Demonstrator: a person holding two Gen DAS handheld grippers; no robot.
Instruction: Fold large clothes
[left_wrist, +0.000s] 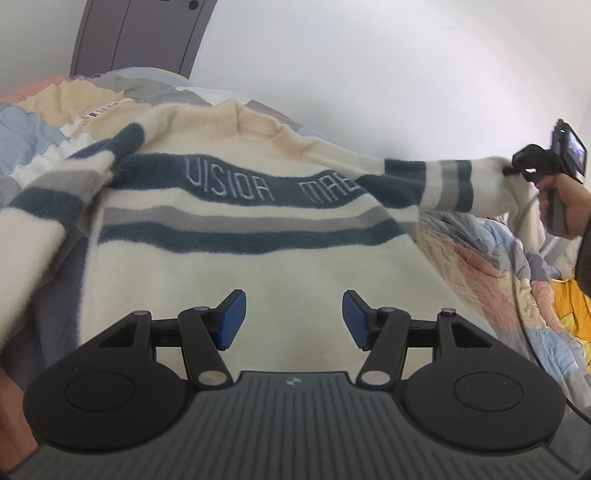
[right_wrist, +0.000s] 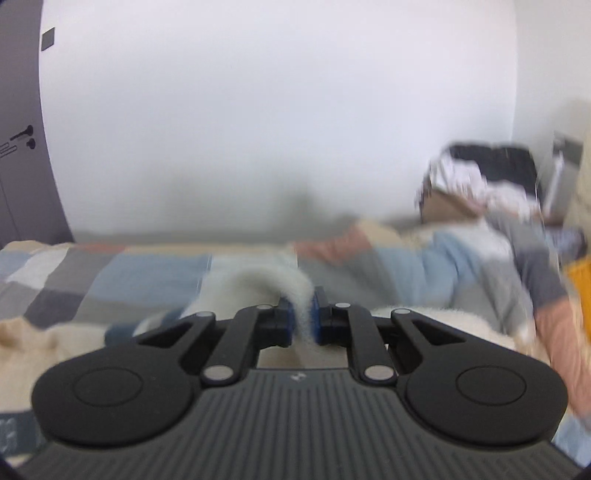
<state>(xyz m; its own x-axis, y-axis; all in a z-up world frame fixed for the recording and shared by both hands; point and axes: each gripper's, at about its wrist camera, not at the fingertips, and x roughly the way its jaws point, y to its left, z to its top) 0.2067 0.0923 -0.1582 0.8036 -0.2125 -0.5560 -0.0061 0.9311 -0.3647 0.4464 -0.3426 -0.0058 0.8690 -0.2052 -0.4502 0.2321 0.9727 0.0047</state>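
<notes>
Right gripper (right_wrist: 303, 314) clamped on the cream sleeve cuff (left_wrist: 487, 177), sleeve stretched out right. Left gripper (left_wrist: 294, 319) jaws apart, nothing between them, hovering over the sweater (left_wrist: 258, 266), which lies spread on the patchwork quilt (left_wrist: 498, 266).

Two fisheye views, each looking forward from a hand-held gripper along its two black fingers. The left wrist view sits low and close over a fluffy cream sweater with blue and grey stripes (left_wrist: 258, 206), facing a plain white wall (left_wrist: 369, 74). The right wrist view, blurred, faces that wall from just above a patchwork quilt in blue, grey and pink (right_wrist: 147, 273). Both share sweater, quilt and wall; the left view also catches the right gripper (left_wrist: 508, 170) at its right edge.
</notes>
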